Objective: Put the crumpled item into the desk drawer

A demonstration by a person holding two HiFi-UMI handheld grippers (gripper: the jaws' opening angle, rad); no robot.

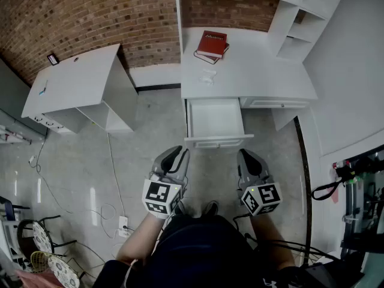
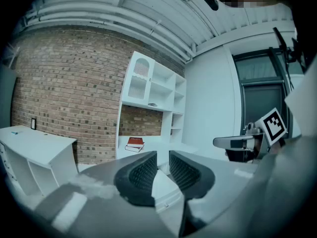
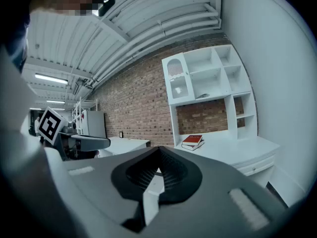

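Head view: white bench with a shelved hutch [image 1: 258,77] stands against a red brick wall [image 1: 90,17]. Its white drawer [image 1: 214,122] is pulled open toward the person. The crumpled white item [image 1: 207,77] lies on the bench top behind the drawer, apart from it. A stack of red-covered books [image 1: 212,45] sits further behind the drawer, near the wall. The left hand-held gripper [image 1: 177,153] hangs in front of the drawer's left corner and the right hand-held gripper [image 1: 246,156] in front of its right corner. Both are over the grey floor [image 1: 150,131] and neither touches the drawer. A second white desk [image 1: 78,83] stands well to the left of the drawer. Left gripper view: the ribbed dark pads [image 2: 143,175] stand apart with nothing between them. The books show beyond them on the bench. Right gripper view: the jaws meet at their tips and clamp nothing. The books and hutch lie ahead and to the right.
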